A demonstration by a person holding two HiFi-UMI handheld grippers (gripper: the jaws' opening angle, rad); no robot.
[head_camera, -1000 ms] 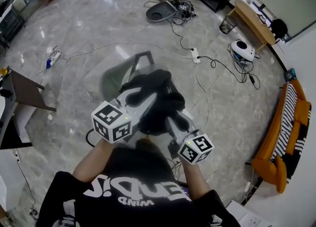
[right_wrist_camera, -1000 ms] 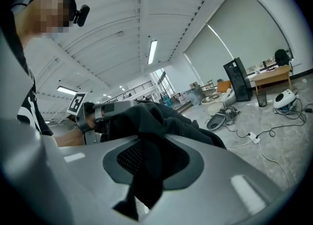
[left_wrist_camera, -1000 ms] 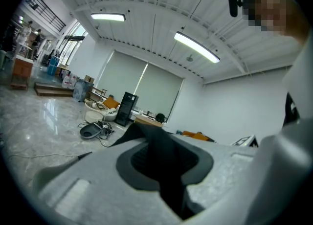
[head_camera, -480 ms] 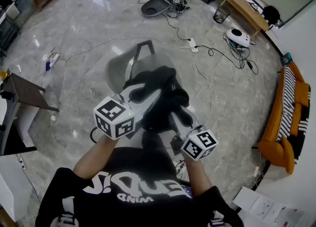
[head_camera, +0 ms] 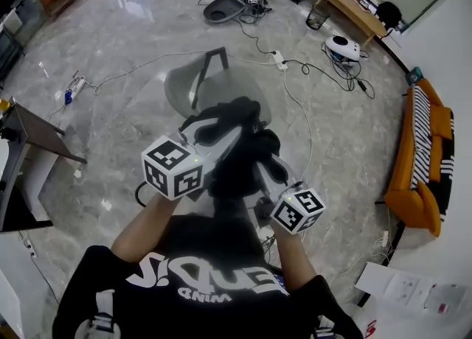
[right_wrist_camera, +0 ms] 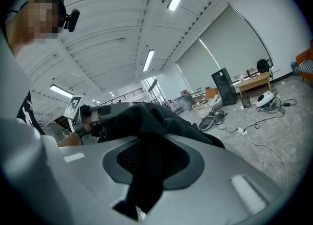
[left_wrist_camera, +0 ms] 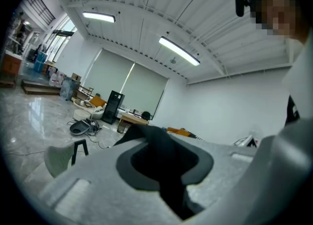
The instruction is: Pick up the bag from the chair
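Large white lettering is being shown upside down on the person's black short-sleeved shirt (head_camera: pixel 193 280); its letters are being distorted too much to be read with certainty.

In the head view the bag (head_camera: pixel 237 155) covers the tips of the left gripper (head_camera: pixel 200 133) and the right gripper (head_camera: pixel 259 168), so the jaws cannot be seen there. The bag also hides part of the chair (head_camera: pixel 193 88), whose seat looks smeared and half see-through. A dark bench (head_camera: pixel 33 138) is cut off by the left edge. Print on the papers (head_camera: pixel 413 293) at the lower right is too small to read. In each gripper view black fabric fills the gap between the jaws and hides whatever lies behind. In the right gripper view the bag blocks most of the left gripper.
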